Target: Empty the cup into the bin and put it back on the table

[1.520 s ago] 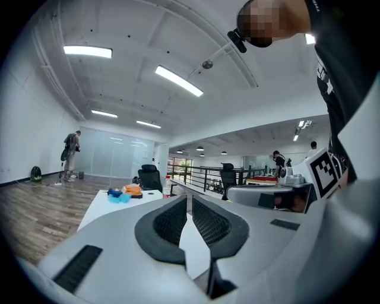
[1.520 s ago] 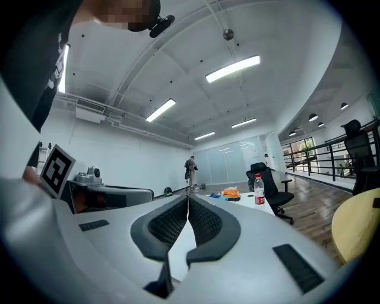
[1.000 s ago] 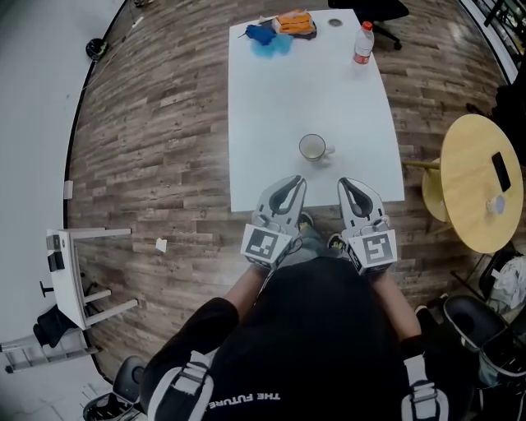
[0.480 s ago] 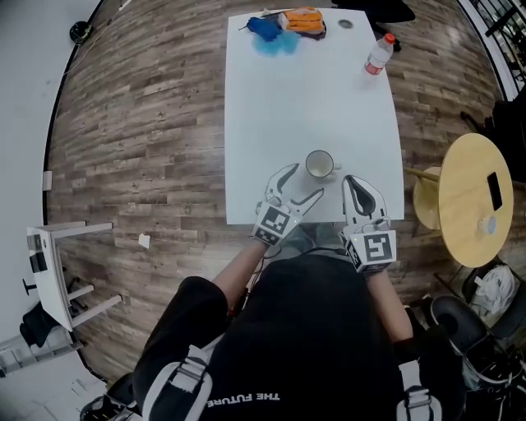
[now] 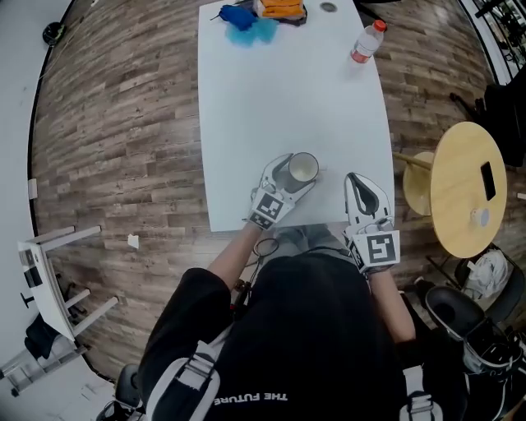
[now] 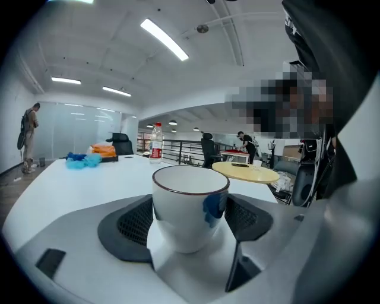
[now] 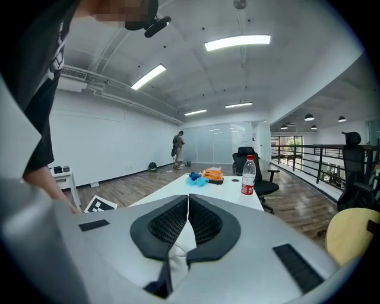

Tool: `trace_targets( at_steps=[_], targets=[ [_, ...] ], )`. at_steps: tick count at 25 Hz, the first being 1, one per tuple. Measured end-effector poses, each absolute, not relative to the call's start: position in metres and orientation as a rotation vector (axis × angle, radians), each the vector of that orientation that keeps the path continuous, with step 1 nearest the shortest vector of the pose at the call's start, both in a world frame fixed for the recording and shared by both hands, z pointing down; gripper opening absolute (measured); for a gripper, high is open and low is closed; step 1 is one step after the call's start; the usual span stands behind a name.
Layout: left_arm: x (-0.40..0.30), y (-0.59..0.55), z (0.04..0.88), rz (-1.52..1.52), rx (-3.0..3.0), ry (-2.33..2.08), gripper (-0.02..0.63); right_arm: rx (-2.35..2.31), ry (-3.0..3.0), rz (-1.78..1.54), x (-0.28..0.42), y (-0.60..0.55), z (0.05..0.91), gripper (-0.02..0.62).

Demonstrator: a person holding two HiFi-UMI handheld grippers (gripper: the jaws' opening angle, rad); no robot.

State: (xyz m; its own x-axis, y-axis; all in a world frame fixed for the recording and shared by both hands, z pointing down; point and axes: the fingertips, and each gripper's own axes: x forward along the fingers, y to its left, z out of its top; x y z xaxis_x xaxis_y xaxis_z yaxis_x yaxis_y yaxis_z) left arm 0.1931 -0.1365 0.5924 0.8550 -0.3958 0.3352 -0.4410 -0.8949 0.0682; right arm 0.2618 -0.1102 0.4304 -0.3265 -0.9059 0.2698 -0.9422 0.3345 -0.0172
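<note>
While the left gripper (image 5: 289, 174) reaches over the near edge of the white surface (image 5: 279, 90), its jaws are opening, spread wide, with the cup (image 5: 302, 168) standing upright between them. Left gripper view: the cup (image 6: 190, 208) is white with a dark rim and a blue mark on its side, and a black pad sits close on either side of it. Whether either pad touches the wall cannot be told. The cup rests on the surface near the person's edge, and what it holds cannot be made out. The right gripper (image 5: 362, 185) sits just right of the cup, apart from it, near the same edge. Its jaws are pressed together with nothing between them, as the right gripper view shows. At the far end of the surface: a clear bottle (image 5: 364, 43) with a red cap and red label, standing near the right edge. A blue cloth (image 5: 245, 18) and an orange thing (image 5: 279, 8) lie side by side at the far edge, well apart from the cup. Off to the right, on the wood floor (image 5: 123, 123), is a round yellow table (image 5: 448, 214) with a dark phone (image 5: 486, 181) on it. A person stands far off by the glass wall (image 6: 28, 127).
</note>
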Motion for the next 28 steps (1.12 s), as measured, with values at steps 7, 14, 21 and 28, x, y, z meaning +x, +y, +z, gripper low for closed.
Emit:
trace_targets(
  at_steps=[7, 14, 21, 28],
  targets=[
    [0.203, -0.138, 0.595, 0.452, 2.897, -0.555, 0.368, 1.654, -2.395, 0.282, 0.266, -0.117, 0.440, 0.017],
    [0.213, -0.142, 0.597, 0.462, 2.909, -0.512, 0.368, 1.630, -2.397, 0.281, 0.268, -0.120, 0.449, 0.017],
    [0.214, -0.145, 0.583, 0.421, 2.862, -0.554, 0.368, 1.612, -2.392, 0.301, 0.276, -0.116, 0.454, 0.017],
    [0.207, -0.150, 0.514, 0.247, 2.862, -0.639, 0.368, 1.563, -2.377, 0.247, 0.274, -0.119, 0.460, 0.021]
  ],
)
